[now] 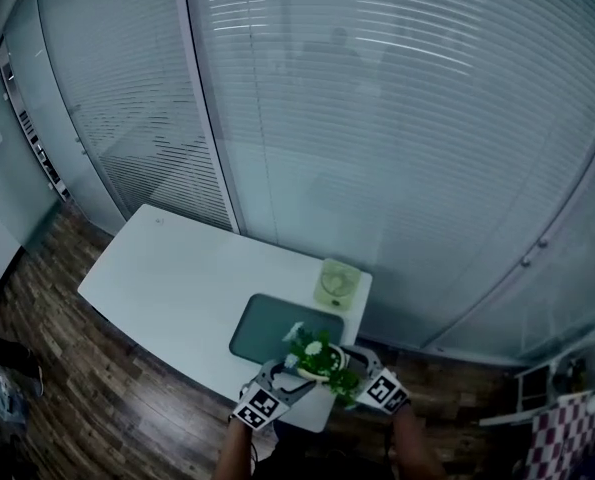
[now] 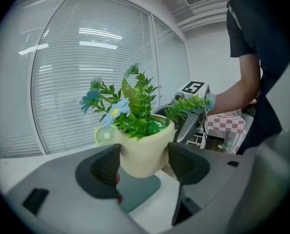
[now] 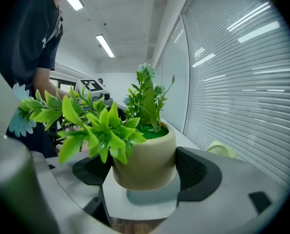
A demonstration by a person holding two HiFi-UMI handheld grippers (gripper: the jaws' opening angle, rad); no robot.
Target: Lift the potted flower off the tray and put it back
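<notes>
The potted flower (image 1: 320,356), a cream pot with green leaves and pale blue blooms, hangs in the air over the table's front edge, just in front of the dark green tray (image 1: 277,326). My left gripper (image 2: 144,164) is shut on the pot (image 2: 144,154), one pad against each side. From the opposite side my right gripper (image 3: 145,172) is shut on the same pot (image 3: 145,162); leaves cover part of its left pad. The pot's underside is off the surface. In the head view the left gripper (image 1: 277,376) and right gripper (image 1: 365,370) flank the plant.
A white table (image 1: 167,278) carries the tray and a small pale green fan (image 1: 338,283) at its far right corner. Glass walls with blinds stand behind. Wood floor surrounds the table. A checked cloth (image 1: 567,433) lies at the far right.
</notes>
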